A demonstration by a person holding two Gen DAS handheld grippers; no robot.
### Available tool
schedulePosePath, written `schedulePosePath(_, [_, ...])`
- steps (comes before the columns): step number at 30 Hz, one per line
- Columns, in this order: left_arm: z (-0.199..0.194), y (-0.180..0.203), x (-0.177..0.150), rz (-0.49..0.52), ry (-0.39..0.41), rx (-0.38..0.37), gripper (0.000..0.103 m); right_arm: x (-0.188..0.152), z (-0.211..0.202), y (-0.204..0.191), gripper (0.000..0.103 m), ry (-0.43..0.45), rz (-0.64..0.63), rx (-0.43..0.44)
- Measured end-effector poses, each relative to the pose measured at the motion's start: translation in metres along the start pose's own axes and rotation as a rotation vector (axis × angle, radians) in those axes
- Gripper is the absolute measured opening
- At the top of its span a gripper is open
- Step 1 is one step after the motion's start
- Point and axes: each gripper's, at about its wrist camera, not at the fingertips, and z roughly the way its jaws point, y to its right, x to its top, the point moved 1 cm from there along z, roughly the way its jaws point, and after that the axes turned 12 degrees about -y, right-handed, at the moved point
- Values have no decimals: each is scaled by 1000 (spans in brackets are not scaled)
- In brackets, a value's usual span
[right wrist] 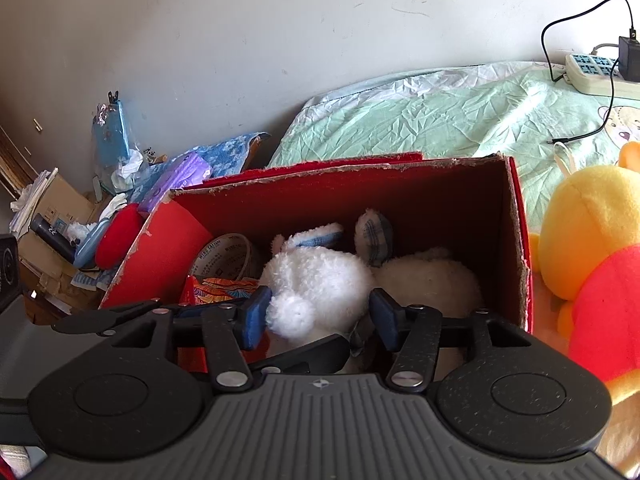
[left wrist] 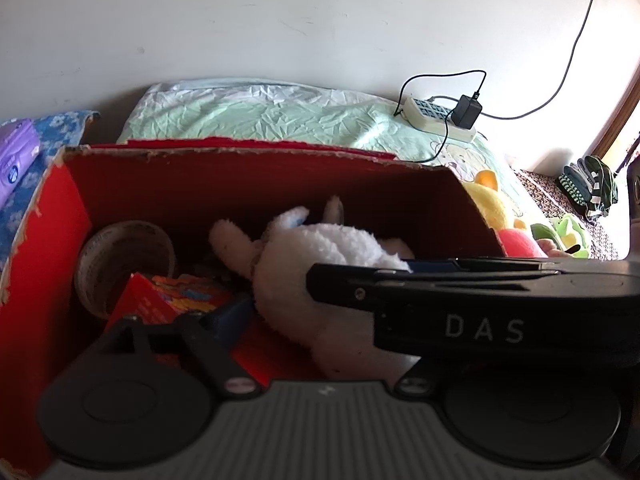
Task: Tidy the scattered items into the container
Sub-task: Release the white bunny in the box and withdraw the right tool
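Fluffy white plush rabbit (right wrist: 320,280) lies inside the red cardboard box (right wrist: 516,240), beside a tape roll (right wrist: 228,256). My right gripper (right wrist: 320,316) is open wide w/ nothing held, straddling its tail. Left gripper (left wrist: 320,304): can't tell, right one blocks the view. Yellow plush bear (right wrist: 592,248) is outside the box, prob. next.

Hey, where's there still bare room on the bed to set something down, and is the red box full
Bare green sheet lies open between the red box, the wall and the power strip. Beside the box's right wall it is crowded by the yellow plush. Inside, the white plush, tape roll and a colourful packet cover most of the floor.
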Motion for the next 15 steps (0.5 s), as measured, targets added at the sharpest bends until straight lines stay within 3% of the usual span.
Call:
schedulePosePath(4, [-7, 6, -1, 15, 9, 31, 90, -2, -11, 1, 59, 25, 13, 4])
schedulePosePath(15, [-23, 22, -7, 32, 27, 102, 93, -10, -36, 2, 60, 94, 66, 32])
